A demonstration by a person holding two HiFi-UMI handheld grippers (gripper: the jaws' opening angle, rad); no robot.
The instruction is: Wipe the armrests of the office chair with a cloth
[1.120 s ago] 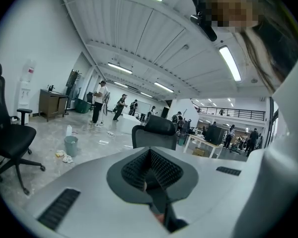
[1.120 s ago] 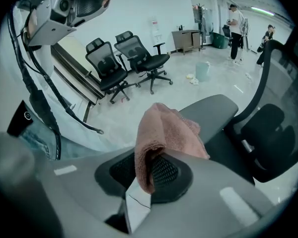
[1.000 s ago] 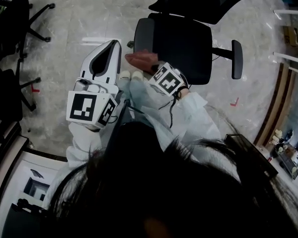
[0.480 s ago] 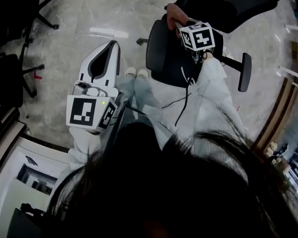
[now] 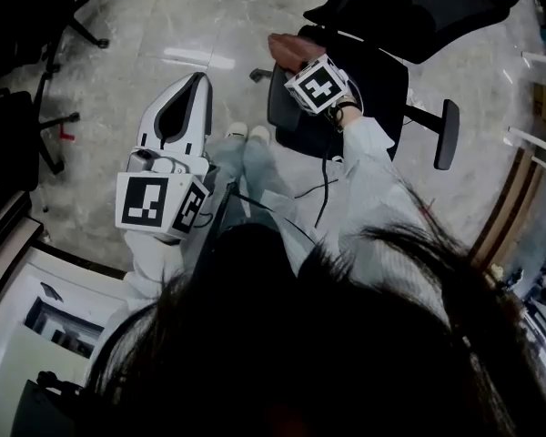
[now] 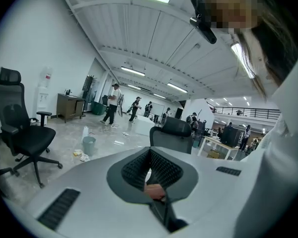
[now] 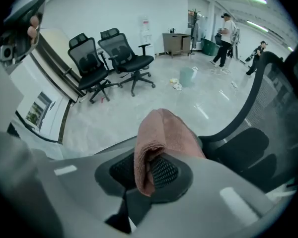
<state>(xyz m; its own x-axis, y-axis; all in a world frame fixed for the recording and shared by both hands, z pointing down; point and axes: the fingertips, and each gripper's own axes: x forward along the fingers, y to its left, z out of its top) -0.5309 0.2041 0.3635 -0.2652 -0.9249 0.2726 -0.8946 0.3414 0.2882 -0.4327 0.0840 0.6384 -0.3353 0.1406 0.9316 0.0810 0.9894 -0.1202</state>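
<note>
I have the cloth [image 5: 289, 47] pinched in the right gripper [image 5: 299, 62]. Its jaws are closed down on a folded wad of the pinkish-brown fabric, and a thick lobe stands out past the tips, so soft cloth meets the chair first, not plastic. I hold it at the upper middle of the head view, over the far end of the near armrest [image 5: 278, 104] of the office chair [image 5: 357, 98]. That looks like the start of a stroke along this arm. The far armrest [image 5: 449, 133] sits well apart at the right of the frame, with nothing near it. The left gripper [image 5: 200, 84] is parked at the left of the frame over bare floor [image 5: 118, 80], well clear of the chair. Its jaws meet at the tips and carry nothing, which suits a one-handed wipe. The head view gives me the layout of both armrests, the backrest [image 5: 419, 7] and how my two tools stand to each other, but the cloth there is only a small reddish patch. I cannot tell from it whether the fabric is pressing on the armrest or hanging just above. The right gripper view shows the grip itself, with the fold seated between the dotted pads and the seat and backrest frame at the right edge, yet the armrest below is out of sight. The left gripper view looks out across the room toward the ceiling lights and shows only the closed jaws, with a small pinkish patch low in the throat that I cannot identify.
</note>
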